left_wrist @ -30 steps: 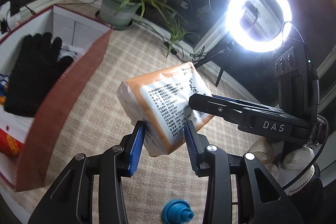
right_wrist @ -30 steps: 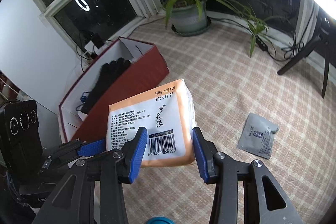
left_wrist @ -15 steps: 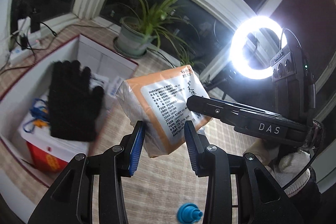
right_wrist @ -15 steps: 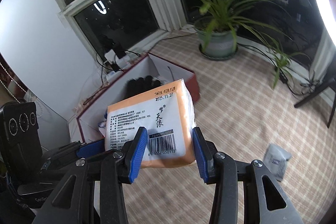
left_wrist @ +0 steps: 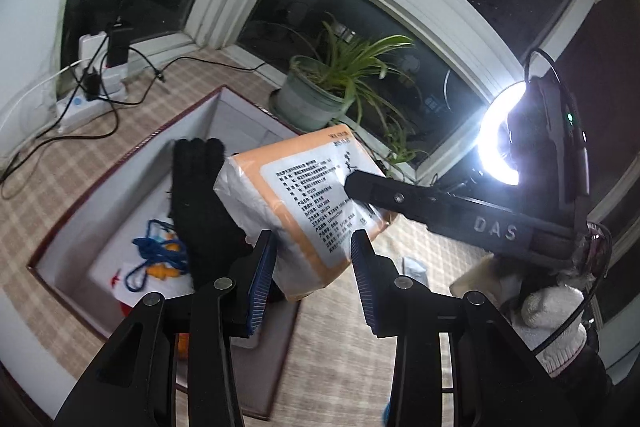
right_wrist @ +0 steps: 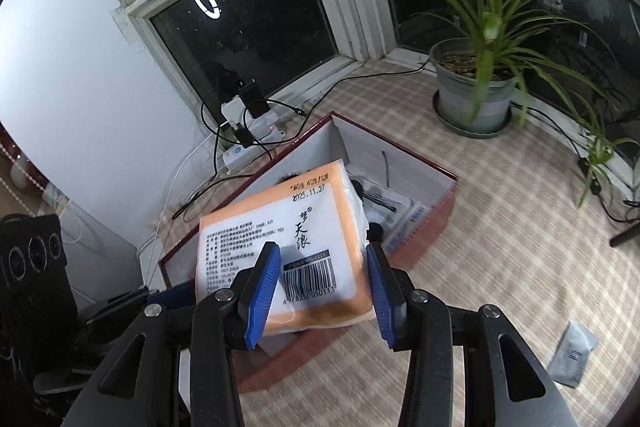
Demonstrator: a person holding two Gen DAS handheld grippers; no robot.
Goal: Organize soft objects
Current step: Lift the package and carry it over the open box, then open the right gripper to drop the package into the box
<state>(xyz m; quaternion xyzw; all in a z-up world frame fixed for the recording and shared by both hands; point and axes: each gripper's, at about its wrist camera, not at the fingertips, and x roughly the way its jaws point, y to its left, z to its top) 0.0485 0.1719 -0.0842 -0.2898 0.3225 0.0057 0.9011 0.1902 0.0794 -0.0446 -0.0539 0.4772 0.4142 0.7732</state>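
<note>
Gripping tissue pack [left_wrist: 304, 211] both grippers; black glove [left_wrist: 200, 203] in box (left view only).

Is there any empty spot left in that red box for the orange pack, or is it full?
Bare room shows in the box at its far corner, between the white walls and the black glove's fingertips. The near half is crowded: the glove lies over a white bag with blue cord. Both grippers hold the tissue pack above the box.

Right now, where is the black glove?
In the left wrist view, the black glove lies inside the red box, left of the held tissue pack.
</note>
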